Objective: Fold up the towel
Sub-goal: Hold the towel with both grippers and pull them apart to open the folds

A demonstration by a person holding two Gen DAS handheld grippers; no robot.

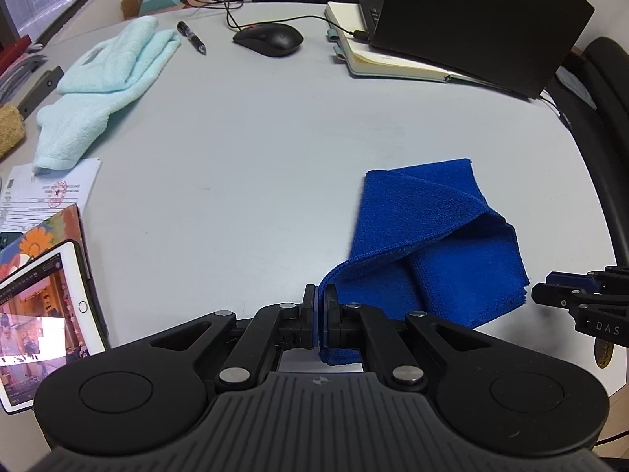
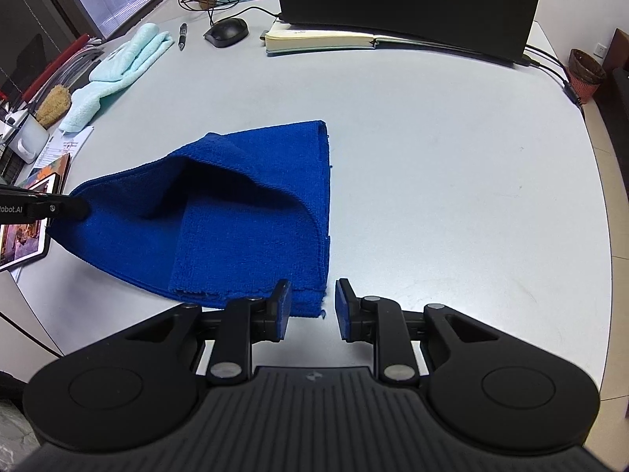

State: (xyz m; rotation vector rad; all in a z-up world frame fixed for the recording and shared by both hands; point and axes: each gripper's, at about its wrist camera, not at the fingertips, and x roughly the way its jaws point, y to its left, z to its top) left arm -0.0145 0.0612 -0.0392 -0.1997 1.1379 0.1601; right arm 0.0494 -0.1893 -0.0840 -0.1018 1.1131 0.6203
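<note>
Left wrist view: the left gripper [image 1: 320, 306] pinches a corner of the napped blue towel [image 1: 428, 244], part-folded near the grey table's [image 1: 255, 137] front edge; right wrist view: the right gripper [image 2: 312, 308] stands wide, empty, at the towel's [image 2: 255, 212] near corner.

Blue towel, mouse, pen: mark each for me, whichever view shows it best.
blue towel [image 2: 251, 236]: right wrist view, on the flat folded layer.
mouse [image 1: 269, 38]: left wrist view, on the top shell.
pen [image 1: 191, 37]: left wrist view, mid-barrel.
</note>
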